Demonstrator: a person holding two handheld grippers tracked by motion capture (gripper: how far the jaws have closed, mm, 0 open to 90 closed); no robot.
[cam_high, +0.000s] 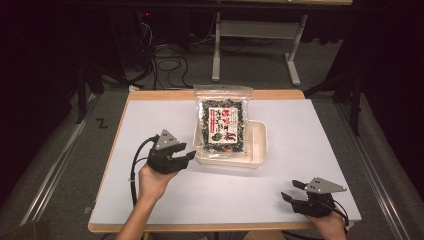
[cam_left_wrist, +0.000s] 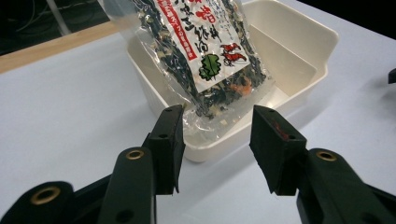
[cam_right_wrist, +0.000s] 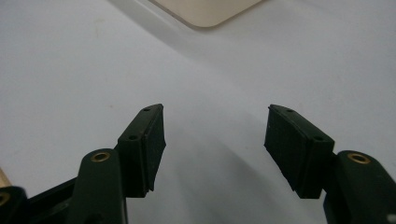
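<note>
A clear bag of dark dried food with a white and red label (cam_high: 222, 122) (cam_left_wrist: 205, 51) lies in a shallow cream tray (cam_high: 260, 145) (cam_left_wrist: 322, 37) at the table's middle. The bag's top reaches past the tray's far rim. My left gripper (cam_high: 187, 151) (cam_left_wrist: 217, 114) is open just left of the tray's near left corner. It points at the tray, and its pads touch nothing. The bag's lower edge lies a little beyond its tips. My right gripper (cam_high: 290, 189) (cam_right_wrist: 215, 112) rests open near the table's front right, with bare table between its jaws.
A white sheet (cam_high: 300, 130) covers the wooden table, whose edge (cam_high: 165, 95) shows at the back. Cables (cam_high: 167, 65) and a grey desk frame (cam_high: 255, 30) stand on the floor beyond. One corner of the tray (cam_right_wrist: 205, 11) lies ahead of the right gripper.
</note>
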